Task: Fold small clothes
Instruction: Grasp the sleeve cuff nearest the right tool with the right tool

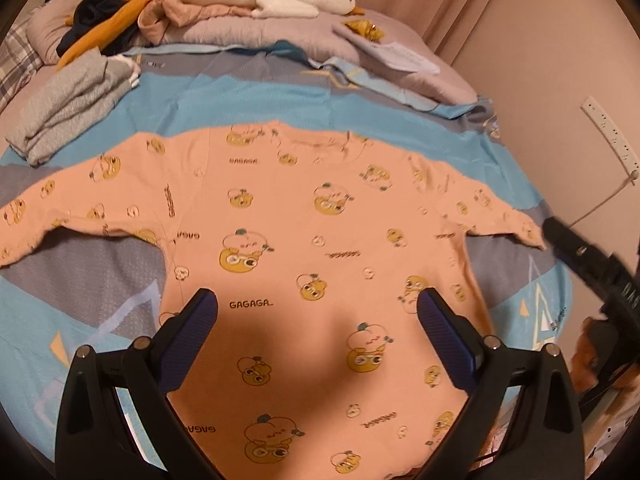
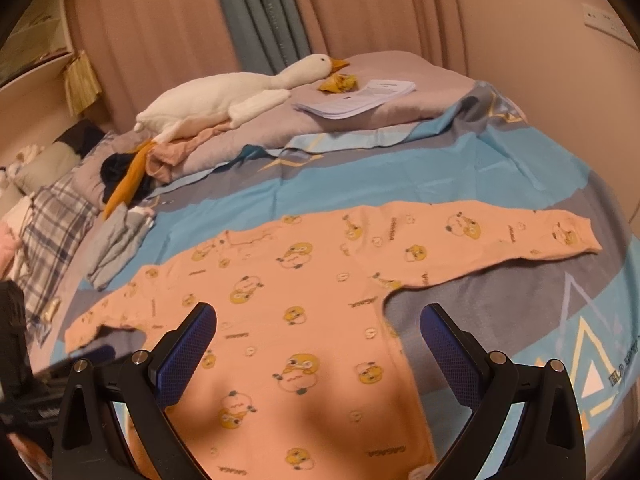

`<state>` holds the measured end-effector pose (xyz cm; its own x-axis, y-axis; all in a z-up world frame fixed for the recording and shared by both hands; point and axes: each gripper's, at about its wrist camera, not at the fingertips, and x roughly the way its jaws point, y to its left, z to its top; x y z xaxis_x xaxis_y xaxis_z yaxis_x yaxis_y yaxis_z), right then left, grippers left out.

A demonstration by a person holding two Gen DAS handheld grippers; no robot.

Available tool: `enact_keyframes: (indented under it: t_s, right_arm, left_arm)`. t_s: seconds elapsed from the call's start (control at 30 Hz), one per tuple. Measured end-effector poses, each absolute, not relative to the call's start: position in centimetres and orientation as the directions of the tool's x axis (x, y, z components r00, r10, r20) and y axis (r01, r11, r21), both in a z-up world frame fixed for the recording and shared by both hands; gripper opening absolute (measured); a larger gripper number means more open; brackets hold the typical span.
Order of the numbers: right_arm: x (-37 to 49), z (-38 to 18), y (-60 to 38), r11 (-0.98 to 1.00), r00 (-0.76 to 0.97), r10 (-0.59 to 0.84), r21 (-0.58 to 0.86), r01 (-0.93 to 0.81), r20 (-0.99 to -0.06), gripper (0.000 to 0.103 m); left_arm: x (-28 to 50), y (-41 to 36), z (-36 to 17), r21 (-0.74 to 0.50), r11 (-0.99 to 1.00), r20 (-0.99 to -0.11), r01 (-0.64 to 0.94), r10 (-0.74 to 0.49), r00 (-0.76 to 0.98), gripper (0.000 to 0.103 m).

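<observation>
The pink shirt [image 1: 320,240] lies flat on the bed sheet [image 1: 248,96], and bare sheet shows all around its 2 sleeves, so a gripper can slide in there. A gray folded pile [image 1: 68,108] sits near the left sleeve. At the far end, a toy goose [image 2: 232,96] and some papers [image 2: 360,98] lie on the pillows.

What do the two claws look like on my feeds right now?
Both match. The left claw and right claw each have black plastic arms with silver pivot pins, carrying flat dark-blue fingers with a fine textured grip surface. A thin black cable runs under the left one's right-hand arm. In the left feed the right claw's black body shows white lettering, too blurred to read. No sleeve visible.
</observation>
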<state>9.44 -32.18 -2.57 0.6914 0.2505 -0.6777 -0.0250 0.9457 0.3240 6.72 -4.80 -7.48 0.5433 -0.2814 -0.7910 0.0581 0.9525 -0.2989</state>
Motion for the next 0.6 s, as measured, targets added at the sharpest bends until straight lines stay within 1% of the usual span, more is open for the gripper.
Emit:
enact_keyframes:
  t_s: [0.07,0.13,0.17,0.27,0.43,0.47,0.5,0.53,0.6]
  right_arm:
    - [9.8,-2.8,-33.0,0.945,0.695,0.232,0.326,0.003,-0.680,0.102]
    - [10.2,-2.9,-33.9,0.942,0.697,0.223,0.336,0.026,-0.681,0.099]
    - [10.4,-3.0,-34.3,0.939,0.696,0.220,0.341,0.037,-0.683,0.097]
    - [11.1,-3.3,-36.1,0.931,0.700,0.195,0.354,0.088,-0.687,0.097]
    - [12.4,-4.3,-39.7,0.914,0.703,0.128,0.358,0.190,-0.699,0.088]
    - [12.8,-4.6,-40.6,0.906,0.705,0.126,0.371,0.204,-0.698,0.085]
    - [13.1,-5.0,-41.6,0.896,0.708,0.134,0.389,0.213,-0.694,0.078]
    - [13.5,-5.5,-42.8,0.881,0.705,0.143,0.414,0.229,-0.695,0.074]
    - [14.2,-6.8,-45.7,0.833,0.690,0.159,0.471,0.290,-0.706,0.062]
  left_arm:
    - [6.8,-4.8,-8.1,-0.286,0.957,-0.793,0.054,-0.268,0.547,0.100]
    - [7.0,-4.7,-8.8,-0.281,0.958,-0.801,0.051,-0.263,0.538,0.100]
    - [7.1,-4.7,-9.1,-0.285,0.957,-0.804,0.049,-0.267,0.531,0.100]
    - [7.5,-4.5,-10.2,-0.309,0.950,-0.811,0.044,-0.287,0.509,0.100]
    - [7.8,-4.3,-11.7,-0.326,0.945,-0.825,0.023,-0.296,0.482,0.098]
    - [7.8,-4.2,-11.9,-0.327,0.945,-0.826,0.016,-0.294,0.480,0.097]
    - [7.9,-4.2,-12.0,-0.324,0.946,-0.827,0.011,-0.289,0.483,0.095]
    - [7.9,-4.1,-12.1,-0.321,0.947,-0.826,0.003,-0.281,0.489,0.094]
    - [8.0,-3.7,-12.1,-0.318,0.948,-0.824,-0.009,-0.271,0.498,0.093]
